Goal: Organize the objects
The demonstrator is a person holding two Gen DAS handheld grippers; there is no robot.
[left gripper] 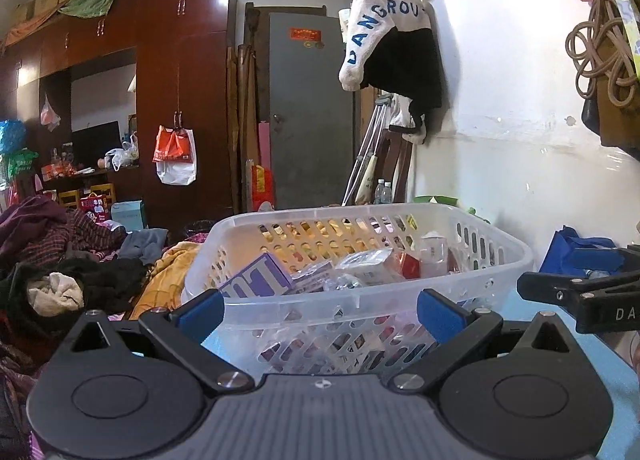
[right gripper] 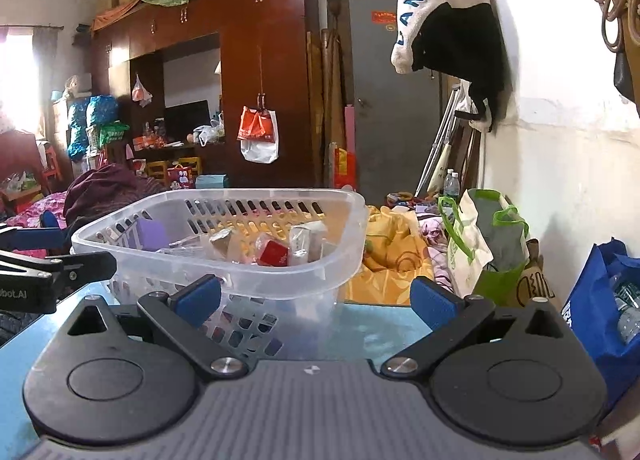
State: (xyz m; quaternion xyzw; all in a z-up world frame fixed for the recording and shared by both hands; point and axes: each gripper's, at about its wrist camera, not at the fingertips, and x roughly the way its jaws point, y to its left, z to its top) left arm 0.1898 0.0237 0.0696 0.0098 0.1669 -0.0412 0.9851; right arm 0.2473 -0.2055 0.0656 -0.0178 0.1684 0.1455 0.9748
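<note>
A: What is seen nearest?

B: The left tongs (left gripper: 320, 310) are spread wide and empty; the right tongs (right gripper: 316, 302) likewise.

A: And the basket (left gripper: 400, 302)?

B: It is set on the blue bench (right gripper: 376, 330) just ahead of both tongs, packed with small boxes (left gripper: 256, 280).

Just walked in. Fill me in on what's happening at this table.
A person holds two handheld grippers over a blue table, sorting small items. A clear plastic basket on the table already holds packets and boxes, among them a purple box and a red packet. The left gripper and the right gripper both have open, empty jaws and point at the basket.
</note>
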